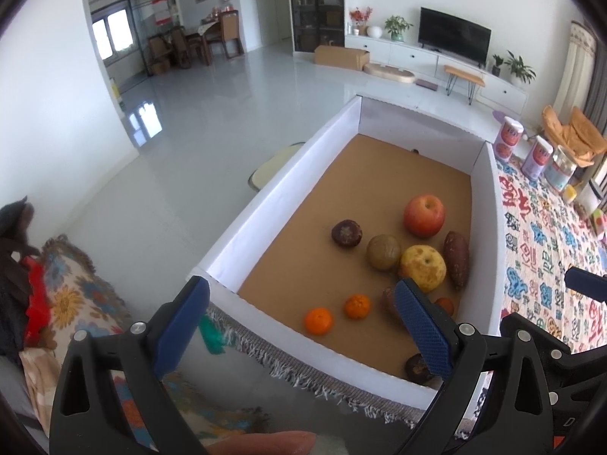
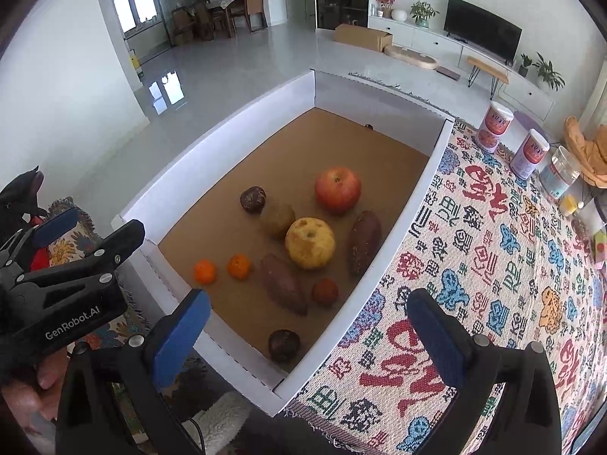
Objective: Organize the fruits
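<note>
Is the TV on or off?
Off. The TV screen is plain dark in both views, with no picture or glow on it.

Bare far half of the box (image 2: pixel 398 258); fruit cluster (image 2: pixel 309 242) crowding the near right.

Sweet potato (image 1: pixel 389 299) half hidden behind left tongs (image 1: pixel 303 326); speck (image 2: pixel 368 126) unidentifiable.

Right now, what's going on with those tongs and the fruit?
Both tongs, left and right, open, empty. Fruit, red apple included, loose in white box. Nothing blocking.
</note>
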The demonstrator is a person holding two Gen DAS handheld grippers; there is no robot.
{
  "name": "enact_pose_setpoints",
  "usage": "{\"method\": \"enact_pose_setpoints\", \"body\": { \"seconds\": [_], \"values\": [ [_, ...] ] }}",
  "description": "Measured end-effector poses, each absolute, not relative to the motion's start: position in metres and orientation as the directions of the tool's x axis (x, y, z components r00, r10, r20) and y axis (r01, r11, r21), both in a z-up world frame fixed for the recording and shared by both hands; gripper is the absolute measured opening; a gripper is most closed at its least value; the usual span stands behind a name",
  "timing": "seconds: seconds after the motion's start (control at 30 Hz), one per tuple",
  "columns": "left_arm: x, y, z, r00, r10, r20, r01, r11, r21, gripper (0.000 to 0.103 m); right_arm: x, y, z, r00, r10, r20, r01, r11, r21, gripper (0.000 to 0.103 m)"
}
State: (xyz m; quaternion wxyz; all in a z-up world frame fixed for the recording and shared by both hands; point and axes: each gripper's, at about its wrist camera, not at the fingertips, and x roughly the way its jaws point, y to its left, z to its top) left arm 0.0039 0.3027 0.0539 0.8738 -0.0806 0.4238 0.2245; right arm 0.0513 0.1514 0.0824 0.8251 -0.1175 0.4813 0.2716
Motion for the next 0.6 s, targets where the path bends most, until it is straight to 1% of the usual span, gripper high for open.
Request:
{"method": "enact_pose_setpoints", "body": {
  "seconds": [0.27, 0.6],
  "values": [
    [0.0051, 0.3029, 0.0541, 0.536, 0.319, -0.782, -0.460, 0.887, 0.046, 0.099, 0.0535, 0.1512, 0.0863, 0.404, 0.328, -0.854, -0.559, 0.827, 0.053, 0.103],
    [0.0029, 0.3103, 0.0559, 0.533, 0.321, -0.783, -0.481, 0.876, 0.031, 0.099, 0.0487, 0.1602, 0.0880, 0.380, 0.347, -0.857, -0.580, 0.812, 0.072, 0.103]
  ]
}}
